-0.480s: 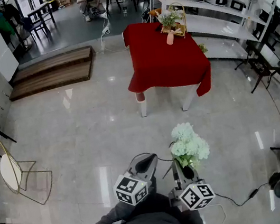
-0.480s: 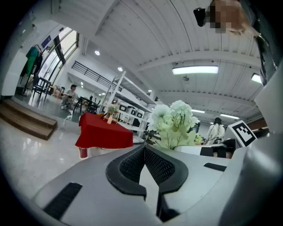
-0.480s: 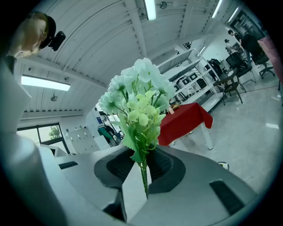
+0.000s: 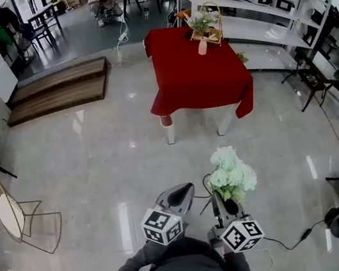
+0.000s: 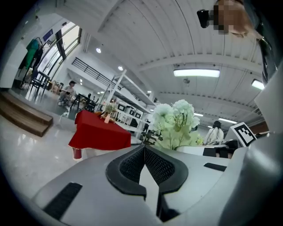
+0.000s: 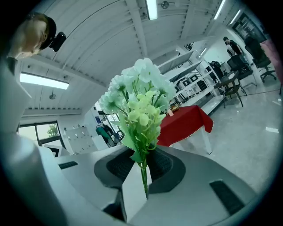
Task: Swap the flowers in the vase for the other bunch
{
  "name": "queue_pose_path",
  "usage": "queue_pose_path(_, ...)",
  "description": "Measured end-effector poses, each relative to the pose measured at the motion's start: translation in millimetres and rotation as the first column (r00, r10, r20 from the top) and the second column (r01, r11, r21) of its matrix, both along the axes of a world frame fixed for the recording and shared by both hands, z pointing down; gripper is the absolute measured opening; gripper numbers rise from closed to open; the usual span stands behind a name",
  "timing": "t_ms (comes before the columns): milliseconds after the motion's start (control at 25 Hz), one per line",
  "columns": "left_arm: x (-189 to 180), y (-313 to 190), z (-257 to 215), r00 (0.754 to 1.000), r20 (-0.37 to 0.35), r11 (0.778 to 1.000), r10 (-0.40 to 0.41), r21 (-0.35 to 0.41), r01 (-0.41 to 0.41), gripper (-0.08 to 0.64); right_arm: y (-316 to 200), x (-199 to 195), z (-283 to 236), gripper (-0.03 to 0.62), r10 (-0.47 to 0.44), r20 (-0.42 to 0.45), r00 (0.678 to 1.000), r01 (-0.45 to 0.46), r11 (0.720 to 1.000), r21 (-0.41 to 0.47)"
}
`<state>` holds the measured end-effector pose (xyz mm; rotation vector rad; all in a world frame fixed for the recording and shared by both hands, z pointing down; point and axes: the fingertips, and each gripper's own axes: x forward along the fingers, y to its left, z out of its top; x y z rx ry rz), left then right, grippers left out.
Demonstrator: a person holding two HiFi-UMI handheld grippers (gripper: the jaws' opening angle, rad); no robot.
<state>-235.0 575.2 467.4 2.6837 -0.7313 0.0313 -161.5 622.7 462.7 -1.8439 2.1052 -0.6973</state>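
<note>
While the person stands on the shiny floor [image 4: 96, 164], well short of the red surface [image 4: 198, 74], the left gripper [image 4: 181, 194] is closed on nothing. Just right of it, the right gripper [image 4: 226, 207] clamps the stems of the pale green bunch [image 4: 229, 173]. Far ahead, the vase [image 4: 203, 46] stands on the surface, holding flowers [image 4: 203, 25].
</note>
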Motion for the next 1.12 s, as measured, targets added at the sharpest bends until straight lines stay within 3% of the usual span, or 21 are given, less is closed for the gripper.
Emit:
queue_pose_path(560, 55, -116, 0, 0.999, -0.005, 0.999, 0.036, -0.034, -0.037, 0.009, -121, 47, -6, 0.078, 0.036, -0.013, 0.999, -0.036, 0.999, -0.003)
queue_pose_path(1120, 66, -235, -18, 1.000, -0.009, 1.000, 0.022, -0.019, -0.022, 0.009, -242, 65, -18, 0.078, 0.028, -0.015, 0.999, -0.028, 1.000, -0.007)
